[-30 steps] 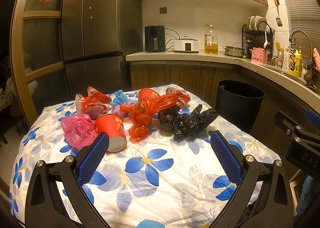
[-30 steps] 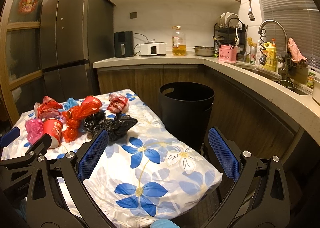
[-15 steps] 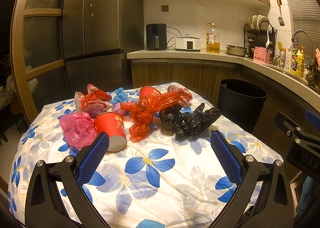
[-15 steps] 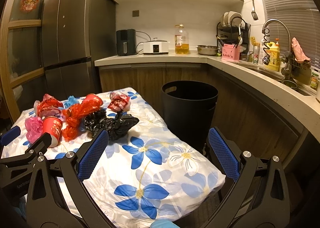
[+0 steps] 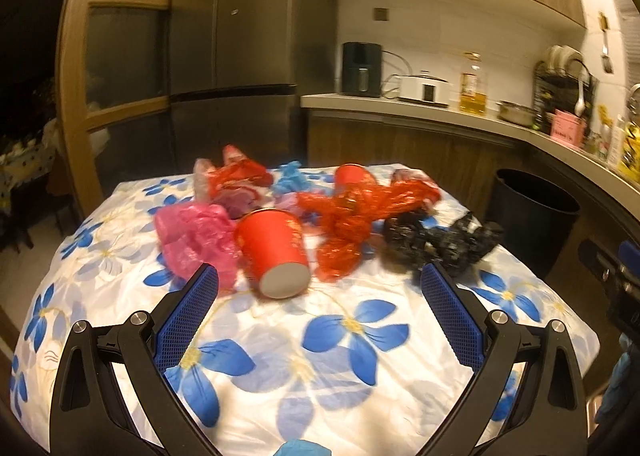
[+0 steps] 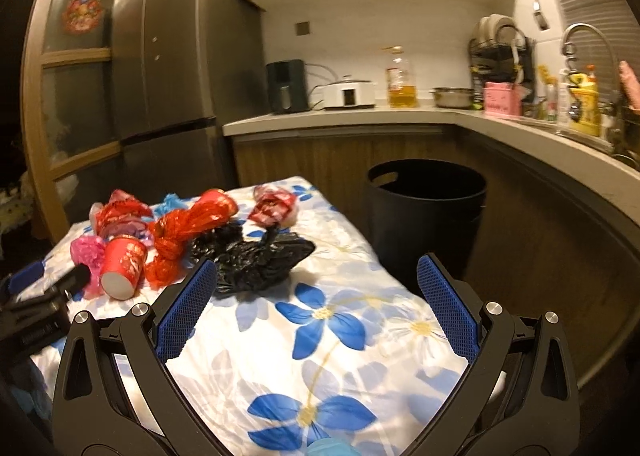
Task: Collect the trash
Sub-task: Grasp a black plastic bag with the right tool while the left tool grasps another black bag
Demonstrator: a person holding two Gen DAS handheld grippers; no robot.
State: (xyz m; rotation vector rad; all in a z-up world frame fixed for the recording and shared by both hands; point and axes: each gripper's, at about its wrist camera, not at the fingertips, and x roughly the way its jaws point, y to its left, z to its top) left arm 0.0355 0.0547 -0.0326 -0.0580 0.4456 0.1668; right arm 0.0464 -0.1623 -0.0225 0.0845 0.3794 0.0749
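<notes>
Both grippers have closed in on the table [image 5: 320, 356]; I keep the left gripper [image 5: 320, 292] and right gripper [image 6: 316, 284] spread, holding nothing. Trash [image 5: 348, 216] sits mid-frame, uncollected. At right, the bin [image 6: 426, 216] waits; nothing visibly binned.

no readable text, gold print on red cup [image 6: 122, 264] blurred, fridge [image 6: 180, 56] stickers too small

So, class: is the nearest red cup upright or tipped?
Tipped. The red cup lies on its side on the tablecloth, its white base facing the camera.
</notes>
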